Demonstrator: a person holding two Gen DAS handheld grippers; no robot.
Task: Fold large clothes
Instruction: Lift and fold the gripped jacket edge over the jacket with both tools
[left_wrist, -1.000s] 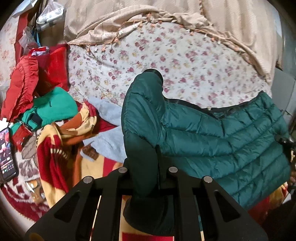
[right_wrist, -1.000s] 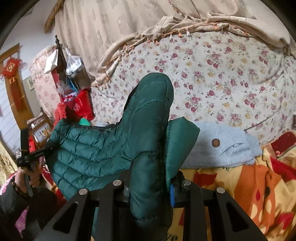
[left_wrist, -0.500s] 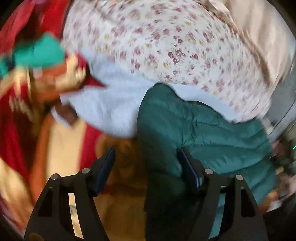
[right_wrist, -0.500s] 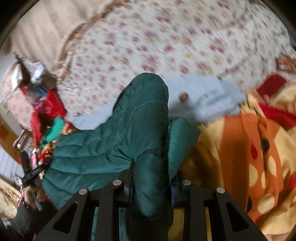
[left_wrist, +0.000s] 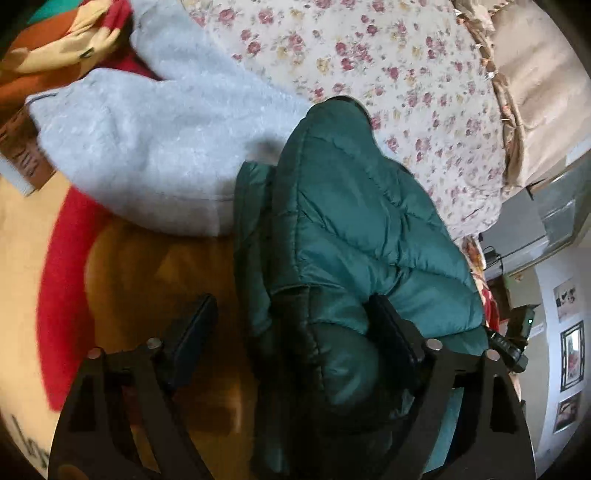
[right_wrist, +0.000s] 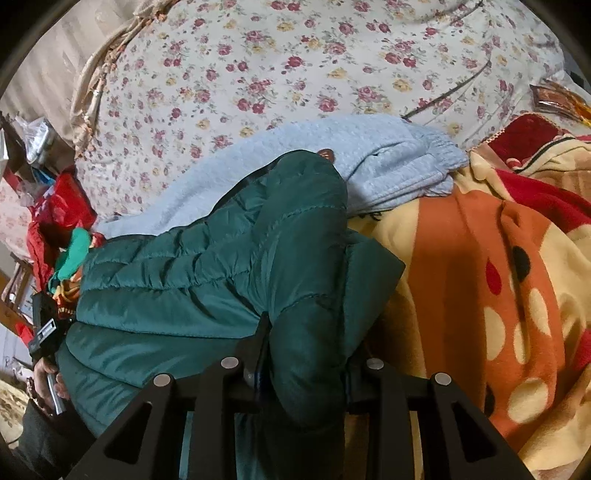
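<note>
Left gripper (left_wrist: 291, 332), jaws just spread wide, lets the dark green quilted puffer jacket (left_wrist: 354, 236) lie loose between; right gripper (right_wrist: 303, 354) pinches its far end.

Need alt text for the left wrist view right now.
The left hand-held gripper, jaws just opened, straddles a dark green quilted puffer jacket lying on an orange and red blanket, with a pale blue fleece garment beyond.

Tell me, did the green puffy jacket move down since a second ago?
Yes. The green jacket came down. Before, it stood up in front of the flowery sheet; now it lies low against the light blue garment and the orange blanket.
</note>
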